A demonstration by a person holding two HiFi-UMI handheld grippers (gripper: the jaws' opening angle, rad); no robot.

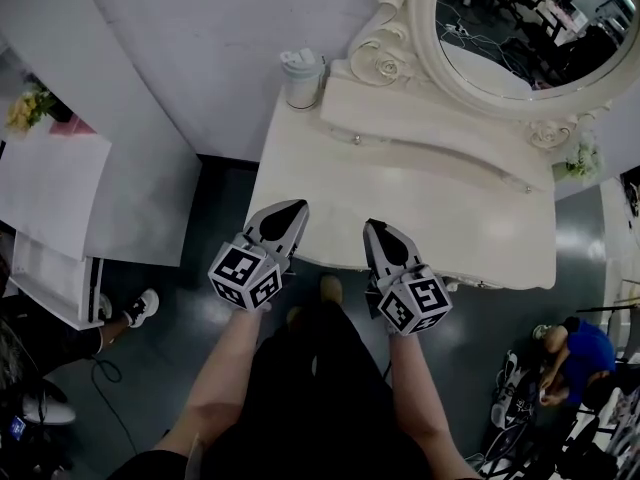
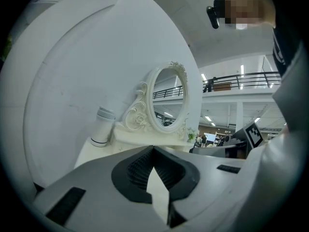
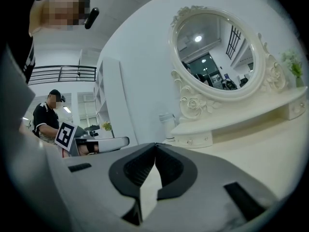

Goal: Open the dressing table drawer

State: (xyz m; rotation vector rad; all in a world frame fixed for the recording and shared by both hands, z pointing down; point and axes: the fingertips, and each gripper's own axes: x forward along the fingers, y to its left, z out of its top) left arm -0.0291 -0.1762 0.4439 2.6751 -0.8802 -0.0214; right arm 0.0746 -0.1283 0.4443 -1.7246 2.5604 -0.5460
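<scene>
White drawer [image 3: 200,140], likely light, wants pinching by its small knob [image 3: 189,141]; my left gripper [image 1: 293,211] and right gripper [image 1: 374,230] (over the desk's [image 1: 430,213] front edge) are closed, empty.

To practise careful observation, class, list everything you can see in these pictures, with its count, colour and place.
dressing table: one, cream, in front of the person
oval mirror: one, carved cream frame, at the table's back
lidded cup: one, white, table's back left corner
pale flowers: one bunch, right of the mirror
yellow flowers: one bunch, far left
bystander: one, blue top, floor at lower right
left claw: one, grey, shut, empty
right claw: one, grey, shut, empty
</scene>
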